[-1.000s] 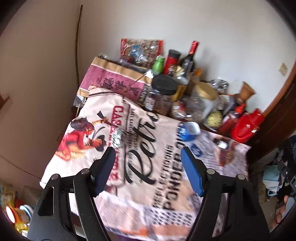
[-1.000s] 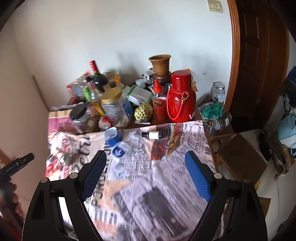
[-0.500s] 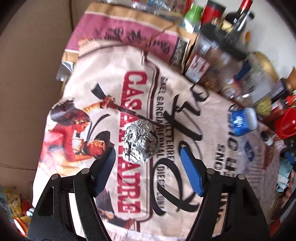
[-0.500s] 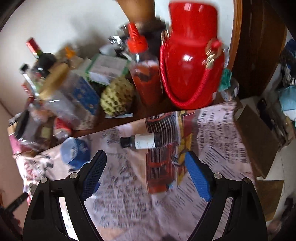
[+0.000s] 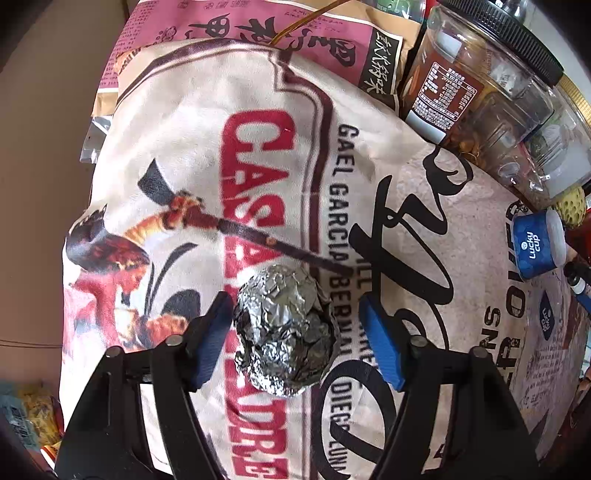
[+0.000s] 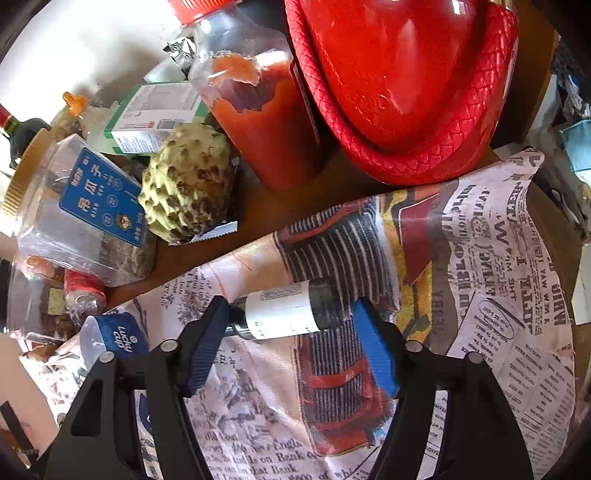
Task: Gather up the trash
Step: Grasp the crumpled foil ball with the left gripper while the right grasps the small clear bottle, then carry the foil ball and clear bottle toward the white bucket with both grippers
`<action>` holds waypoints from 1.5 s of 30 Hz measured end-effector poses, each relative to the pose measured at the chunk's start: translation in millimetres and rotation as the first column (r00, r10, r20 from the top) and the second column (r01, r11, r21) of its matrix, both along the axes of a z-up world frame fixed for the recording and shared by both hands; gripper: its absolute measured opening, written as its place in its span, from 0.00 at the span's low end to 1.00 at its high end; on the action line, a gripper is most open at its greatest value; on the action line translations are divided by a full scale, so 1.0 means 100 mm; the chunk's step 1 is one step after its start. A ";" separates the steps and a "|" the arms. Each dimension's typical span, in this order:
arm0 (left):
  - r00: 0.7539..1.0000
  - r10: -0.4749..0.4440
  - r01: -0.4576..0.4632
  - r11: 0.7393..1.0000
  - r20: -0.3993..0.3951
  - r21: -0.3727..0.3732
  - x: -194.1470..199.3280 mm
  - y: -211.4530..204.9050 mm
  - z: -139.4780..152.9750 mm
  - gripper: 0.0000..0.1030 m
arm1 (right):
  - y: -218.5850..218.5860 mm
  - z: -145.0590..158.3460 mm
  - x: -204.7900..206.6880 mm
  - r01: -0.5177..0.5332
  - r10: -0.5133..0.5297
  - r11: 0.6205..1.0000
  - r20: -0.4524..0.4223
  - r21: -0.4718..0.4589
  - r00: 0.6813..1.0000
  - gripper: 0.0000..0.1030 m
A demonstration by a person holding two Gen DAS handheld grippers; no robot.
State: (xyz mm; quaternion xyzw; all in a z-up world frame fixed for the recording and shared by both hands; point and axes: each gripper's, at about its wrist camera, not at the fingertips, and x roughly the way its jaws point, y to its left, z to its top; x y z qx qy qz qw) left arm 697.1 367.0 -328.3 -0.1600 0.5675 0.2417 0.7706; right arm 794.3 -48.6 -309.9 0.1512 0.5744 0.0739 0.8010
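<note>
A crumpled ball of aluminium foil [image 5: 284, 328] lies on the printed tablecloth [image 5: 258, 129]. My left gripper [image 5: 295, 332] is open with its blue pads on either side of the ball, a small gap on each side. A small dark bottle with a white label [image 6: 288, 314] lies on its side on the cloth. My right gripper [image 6: 291, 332] is open and straddles it, the left pad close to the bottle's cap end. A blue "Lucky cup" tub [image 6: 110, 338] lies on its side left of the right gripper; it also shows in the left wrist view [image 5: 537, 243].
Behind the cloth stand a red thermos with rope handle [image 6: 399, 81], a bottle of red sauce [image 6: 266, 110], a custard apple [image 6: 188, 184], a clear jar with blue label [image 6: 81, 210] and a black-lidded jar [image 5: 472, 77]. A pink printed bag [image 5: 258, 33] lies at the back left.
Both grippers have moved forward and down. The left one now has the foil ball between its pads; the right one now has the small bottle between its pads. Both stayed open.
</note>
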 end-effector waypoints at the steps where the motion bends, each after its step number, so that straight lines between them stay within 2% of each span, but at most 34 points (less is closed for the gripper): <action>1: 1.000 -0.008 0.008 1.000 -0.005 0.005 0.00 0.01 -0.03 0.56 | -0.01 0.01 -0.02 -0.005 0.005 1.000 0.003 -0.002 1.000 0.58; 2: 1.000 -0.021 0.021 1.000 -0.010 0.002 0.01 0.00 -0.04 0.47 | -0.02 0.02 -0.04 -0.014 0.014 1.000 0.011 -0.010 1.000 0.58; 7: 1.000 -0.028 0.028 1.000 0.010 -0.006 0.06 -0.08 0.03 0.45 | 0.11 0.07 -0.08 -0.068 0.069 0.997 0.017 -0.044 0.997 0.57; 8: 0.999 -0.029 0.029 1.000 0.023 0.001 0.04 -0.11 0.09 0.45 | 0.11 0.10 -0.11 -0.074 0.076 0.996 0.023 -0.052 0.997 0.53; 9: 0.999 -0.032 0.031 0.999 0.033 0.010 0.03 -0.14 0.14 0.45 | 0.07 0.20 -0.18 -0.081 0.083 0.996 0.046 -0.047 0.995 0.32; 10: 0.998 -0.039 0.038 0.999 0.044 0.023 0.00 -0.18 0.22 0.45 | 0.07 0.23 -0.22 -0.098 0.100 0.994 0.033 -0.044 0.994 0.13; 11: 0.998 -0.046 0.044 0.999 0.053 0.031 -0.01 -0.22 0.28 0.45 | 0.04 0.26 -0.24 -0.114 0.114 0.993 0.010 -0.026 0.993 0.01; 12: 0.996 -0.054 0.052 0.998 0.066 0.034 -0.03 -0.27 0.34 0.45 | -0.01 0.30 -0.30 -0.118 0.118 0.993 0.006 -0.001 0.993 0.01; 17: 0.989 -0.089 0.081 0.994 0.122 0.068 -0.16 -0.55 0.63 0.45 | -0.14 0.43 -0.59 -0.226 0.226 0.974 0.000 0.012 0.974 0.03; 19: 0.986 -0.092 0.084 0.995 0.142 0.058 -0.23 -0.63 0.70 0.45 | -0.13 0.45 -0.63 -0.273 0.274 0.962 -0.007 0.023 0.962 0.08; 22: 0.984 -0.109 0.102 0.993 0.140 0.059 -0.25 -0.72 0.71 0.45 | -0.03 0.48 -0.63 -0.312 0.312 0.950 0.015 -0.006 0.950 0.34; 23: 0.984 -0.117 0.109 0.992 0.136 0.068 -0.26 -0.74 0.70 0.45 | 0.02 0.49 -0.62 -0.319 0.319 0.948 0.027 -0.005 0.947 0.45; 24: 0.984 -0.122 0.113 0.991 0.133 0.073 -0.27 -0.72 0.73 0.45 | 0.11 0.49 -0.49 -0.326 0.326 0.945 0.032 0.000 0.945 0.49; 26: 0.984 -0.130 0.120 0.989 0.122 0.085 -0.28 -0.74 0.72 0.45 | 0.34 0.46 -0.31 -0.360 0.360 0.933 0.032 -0.003 0.932 0.49; 29: 0.985 -0.129 0.119 0.989 0.113 0.088 -0.30 -0.67 0.70 0.45 | 0.67 0.31 -0.14 -0.412 0.416 0.908 0.042 -0.075 0.908 0.49; 31: 0.986 -0.120 0.111 0.990 0.118 0.082 -0.32 -0.63 0.69 0.45 | 0.80 0.18 -0.06 -0.427 0.432 0.895 0.009 -0.128 0.902 0.49; 32: 0.986 -0.116 0.107 0.991 0.120 0.080 -0.33 -0.61 0.69 0.45 | 0.85 0.10 -0.02 -0.426 0.429 0.892 -0.013 -0.153 0.903 0.47; 33: 0.986 -0.113 0.104 0.991 0.121 0.080 -0.34 -0.59 0.69 0.45 | 0.89 0.03 0.01 -0.423 0.424 0.891 -0.029 -0.164 0.905 0.41; 34: 0.986 -0.109 0.100 0.992 0.123 0.081 -0.36 -0.57 0.70 0.45 | 0.91 0.02 0.02 -0.418 0.422 0.892 -0.014 -0.170 0.906 0.40; 36: 0.987 -0.102 0.093 0.992 0.124 0.080 -0.37 -0.53 0.70 0.45 | 0.96 0.01 0.02 -0.436 0.441 0.883 -0.009 -0.172 0.897 0.31; 41: 0.988 -0.094 0.084 0.993 0.125 0.081 -0.36 -0.51 0.73 0.45 | 1.02 0.02 -0.05 -0.439 0.449 0.874 0.001 -0.210 0.893 0.27; 45: 0.981 -0.111 0.099 0.992 0.162 0.080 -0.32 -0.66 0.88 0.45 | 0.87 0.19 -0.20 -0.419 0.431 0.889 0.030 -0.185 0.902 0.26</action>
